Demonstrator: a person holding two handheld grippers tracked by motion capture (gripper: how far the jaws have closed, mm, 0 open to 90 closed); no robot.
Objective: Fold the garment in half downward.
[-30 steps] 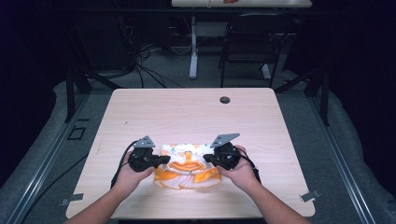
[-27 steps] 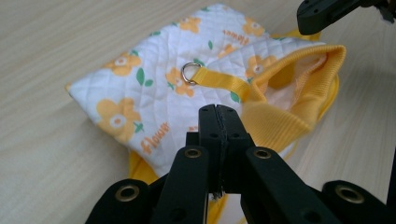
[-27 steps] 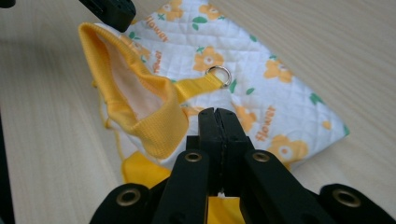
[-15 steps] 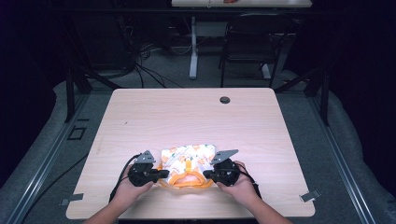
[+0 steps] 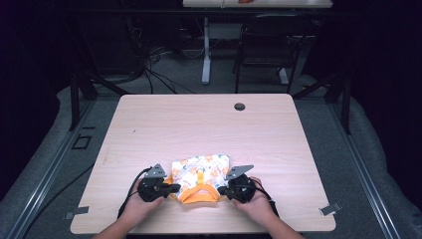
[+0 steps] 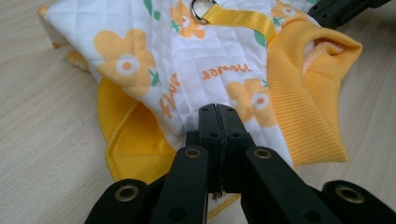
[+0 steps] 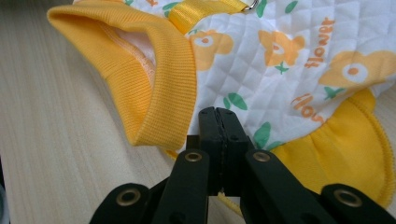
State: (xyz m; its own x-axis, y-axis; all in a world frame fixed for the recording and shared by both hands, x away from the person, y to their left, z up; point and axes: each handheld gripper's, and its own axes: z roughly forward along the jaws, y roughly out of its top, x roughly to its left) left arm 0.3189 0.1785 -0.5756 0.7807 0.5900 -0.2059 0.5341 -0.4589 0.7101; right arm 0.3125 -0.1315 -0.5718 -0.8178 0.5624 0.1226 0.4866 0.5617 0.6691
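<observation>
A small quilted garment [image 5: 200, 172], white with orange flowers and yellow ribbed trim, lies near the table's front edge. My left gripper [image 5: 171, 188] is shut on its left side, and the jaws meet over the white fabric beside a yellow sleeve opening [image 6: 217, 111]. My right gripper [image 5: 222, 190] is shut on its right side, just below the yellow collar [image 7: 217, 113]. The garment [image 6: 187, 60] carries a yellow strap [image 6: 238, 18] with a metal ring [image 6: 201, 9]. The garment's [image 7: 289, 70] collar [image 7: 154, 70] stands open. The right gripper's tip [image 6: 341, 9] shows beyond the collar.
The light wooden table [image 5: 199, 124] has a round cable hole [image 5: 240, 106] near its far edge. Tape marks sit at the front corners [image 5: 74, 214] [image 5: 331, 209]. A dark chair [image 5: 263, 45] and cables stand on the floor behind the table.
Both hands have come down and toward the table's front edge, drawing the garment with them. It now lies flatter on the table.
</observation>
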